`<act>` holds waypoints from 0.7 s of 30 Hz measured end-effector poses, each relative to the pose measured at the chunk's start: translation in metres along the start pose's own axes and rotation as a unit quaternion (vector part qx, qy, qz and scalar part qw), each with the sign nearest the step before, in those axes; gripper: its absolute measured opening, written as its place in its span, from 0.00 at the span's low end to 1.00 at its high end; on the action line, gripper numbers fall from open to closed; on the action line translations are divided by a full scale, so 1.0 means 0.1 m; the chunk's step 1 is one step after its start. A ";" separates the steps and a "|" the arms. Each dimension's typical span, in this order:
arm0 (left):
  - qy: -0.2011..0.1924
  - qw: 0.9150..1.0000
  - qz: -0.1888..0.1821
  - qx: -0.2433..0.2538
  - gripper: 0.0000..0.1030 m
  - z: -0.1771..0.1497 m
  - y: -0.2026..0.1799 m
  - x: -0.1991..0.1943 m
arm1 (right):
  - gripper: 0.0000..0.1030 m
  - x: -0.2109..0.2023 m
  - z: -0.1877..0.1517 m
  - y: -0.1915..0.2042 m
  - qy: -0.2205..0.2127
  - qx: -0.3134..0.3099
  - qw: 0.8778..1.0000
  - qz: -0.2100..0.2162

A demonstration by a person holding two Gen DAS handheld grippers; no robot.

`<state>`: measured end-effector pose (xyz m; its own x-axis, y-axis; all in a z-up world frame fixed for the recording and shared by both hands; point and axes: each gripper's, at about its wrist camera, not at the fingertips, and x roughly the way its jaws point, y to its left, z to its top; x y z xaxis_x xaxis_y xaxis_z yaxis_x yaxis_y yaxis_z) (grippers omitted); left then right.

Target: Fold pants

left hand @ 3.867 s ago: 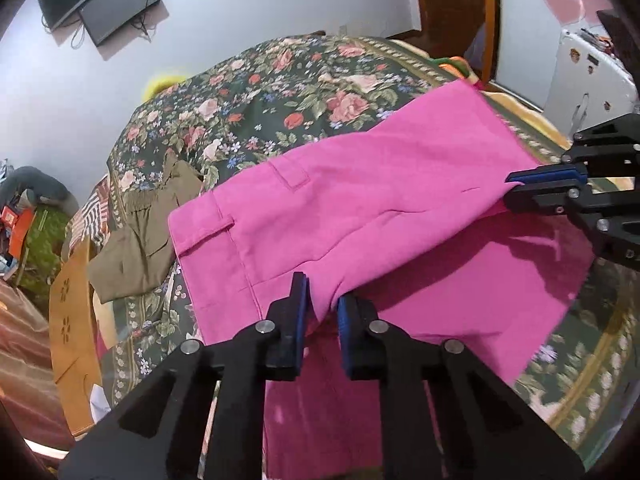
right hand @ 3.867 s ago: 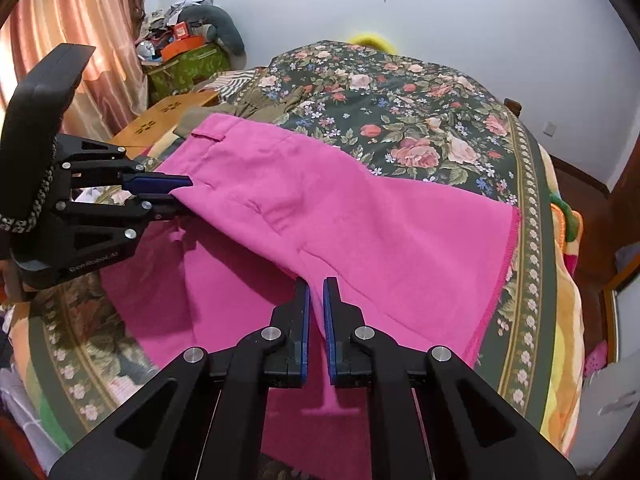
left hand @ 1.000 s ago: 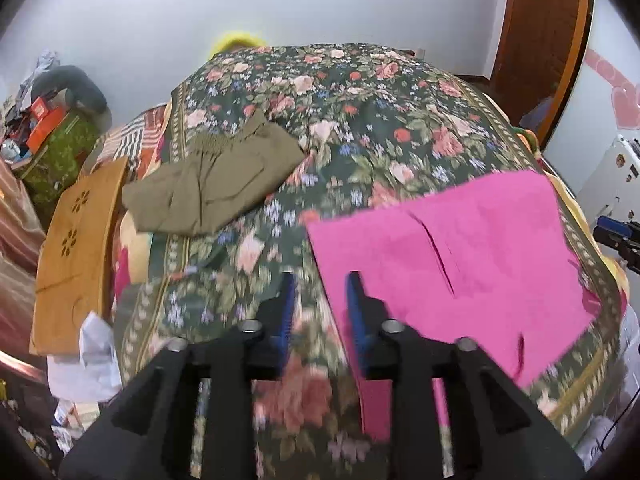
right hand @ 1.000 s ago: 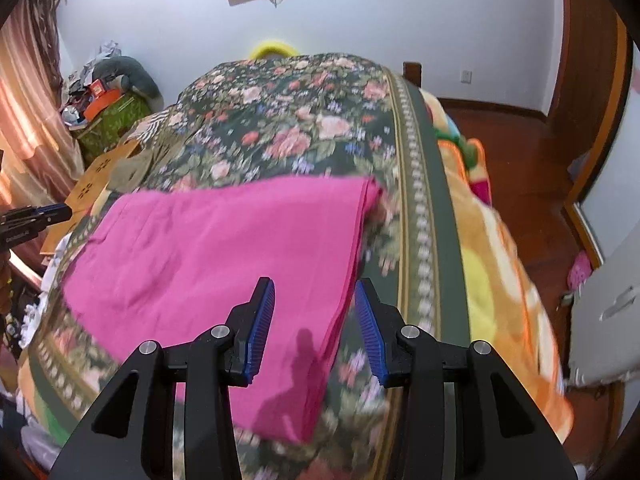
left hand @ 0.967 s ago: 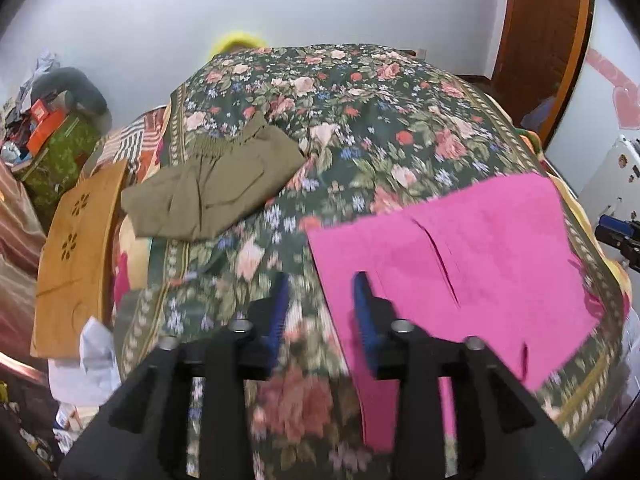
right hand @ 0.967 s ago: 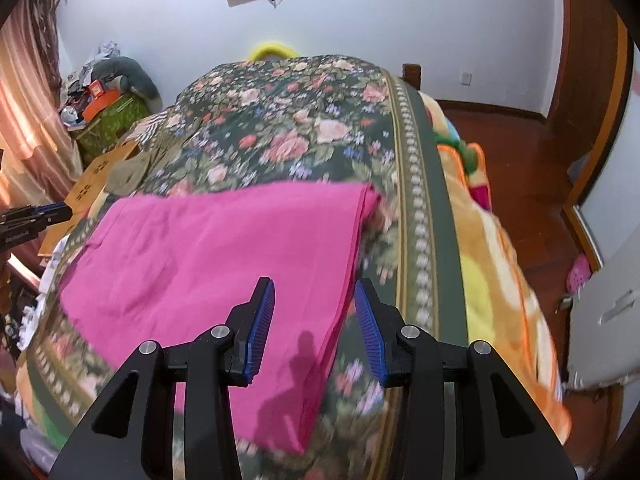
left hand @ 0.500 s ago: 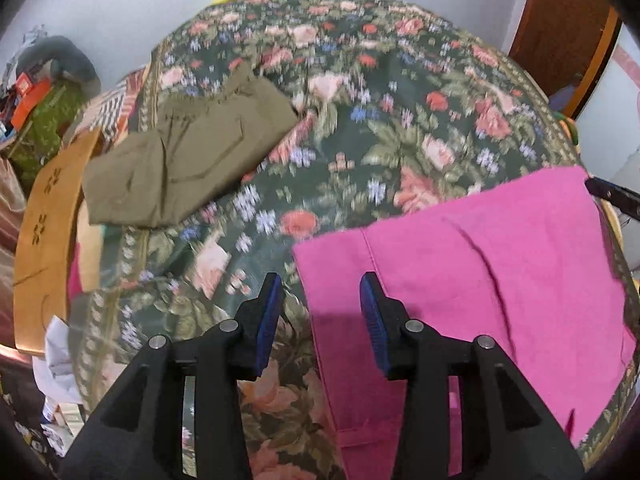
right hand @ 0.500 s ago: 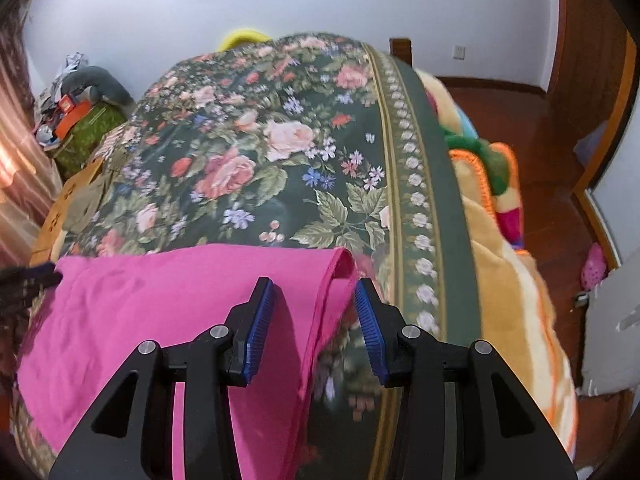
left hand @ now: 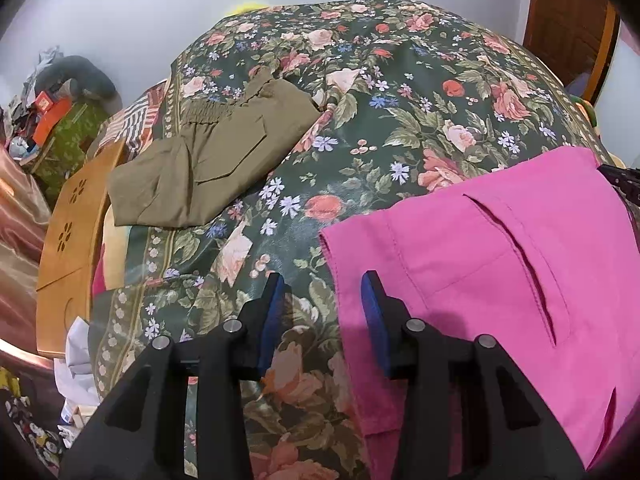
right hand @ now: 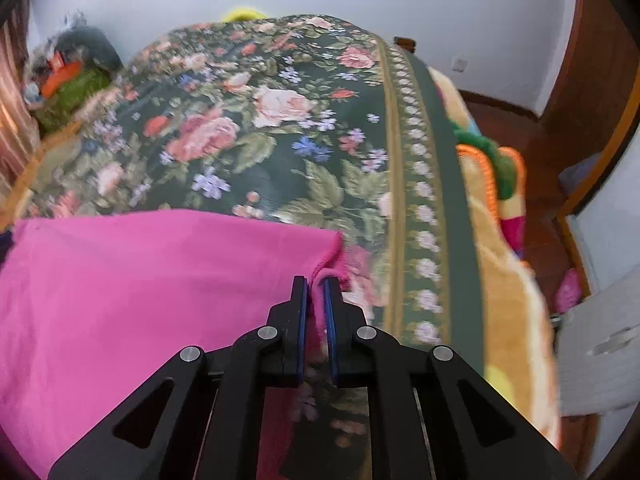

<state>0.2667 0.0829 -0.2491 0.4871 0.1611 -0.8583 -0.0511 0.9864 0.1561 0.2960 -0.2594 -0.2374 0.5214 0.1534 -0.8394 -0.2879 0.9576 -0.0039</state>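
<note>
Right gripper (right hand: 314,280) pinches the pink pants (right hand: 140,280) hem corner while left gripper (left hand: 320,284) gapes wide at the waistband edge; that thin bite may slip.

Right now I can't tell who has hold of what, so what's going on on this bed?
A person with a handheld gripper in each hand is folding pink pants on the floral bedspread. The right gripper is shut on the pants' far right corner, at the hem end. The left gripper is open, straddling the waistband corner without gripping it. The pants lie flat, folded over lengthwise. Olive pants sit folded farther back on the left.
</note>
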 end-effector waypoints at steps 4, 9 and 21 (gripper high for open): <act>-0.003 1.000 0.009 0.014 0.40 0.03 0.05 -0.15 | 0.09 -0.21 -0.01 -0.06 0.001 0.011 1.000 0.000; -0.040 0.999 0.003 0.027 0.40 0.20 0.01 -0.43 | 0.35 -0.61 0.09 0.08 -0.038 0.005 0.999 0.037; -0.004 0.994 -0.061 0.092 0.44 0.47 -0.65 -0.17 | 0.36 -0.12 0.19 1.05 0.024 -0.053 0.988 0.145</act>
<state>0.3027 0.0140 -0.2213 0.4875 0.0398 -0.8722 0.1691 0.9757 0.1390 0.2747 -0.1565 -0.2176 0.3670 0.4036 -0.8381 -0.5040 0.8435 0.1855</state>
